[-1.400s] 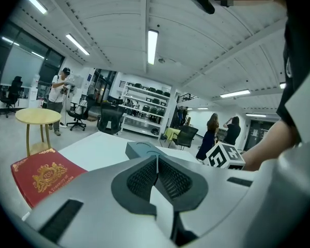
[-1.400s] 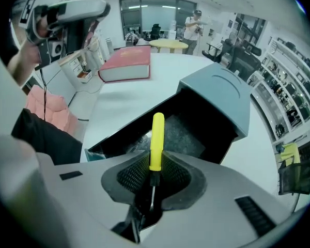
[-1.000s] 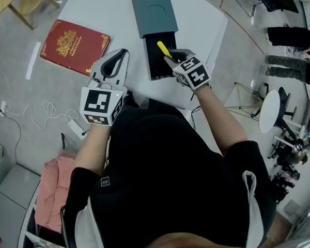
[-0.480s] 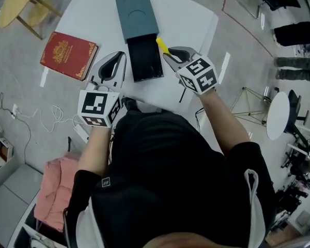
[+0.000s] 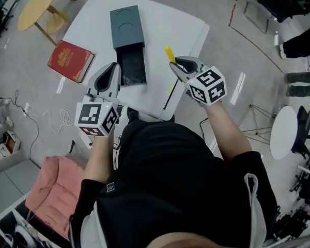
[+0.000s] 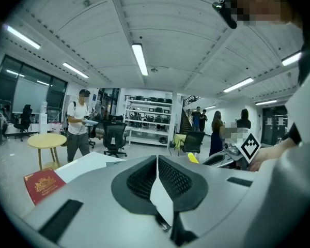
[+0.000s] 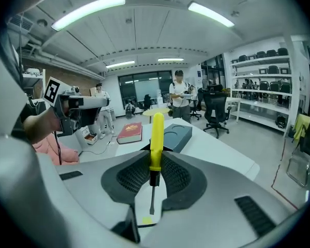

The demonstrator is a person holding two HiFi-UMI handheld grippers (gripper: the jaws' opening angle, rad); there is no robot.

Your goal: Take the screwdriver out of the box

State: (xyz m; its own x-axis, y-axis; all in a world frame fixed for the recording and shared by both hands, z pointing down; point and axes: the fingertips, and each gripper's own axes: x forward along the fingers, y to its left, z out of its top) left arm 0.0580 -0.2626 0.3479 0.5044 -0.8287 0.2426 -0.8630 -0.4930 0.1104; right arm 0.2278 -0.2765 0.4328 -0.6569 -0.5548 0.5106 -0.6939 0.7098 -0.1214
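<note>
There is one screwdriver [image 5: 169, 53] with a yellow handle, one dark box [image 5: 127, 30] on the one white table [image 5: 181, 35], and one red book [image 5: 71, 61] to the left of the box. Two grippers show, the left gripper [image 5: 113, 66] and the right gripper [image 5: 176, 66], each carrying one marker cube. Far left stands one round yellow table [image 5: 37, 6], and near left lies one pink cloth [image 5: 46, 190].

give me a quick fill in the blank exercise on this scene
The screwdriver in the right claw has a ___ handle.
The left claw is shut and holds ___.
The drawer of the box stands ___.
The cover of the book is ___.
Missing words: yellow; nothing; open; red
</note>
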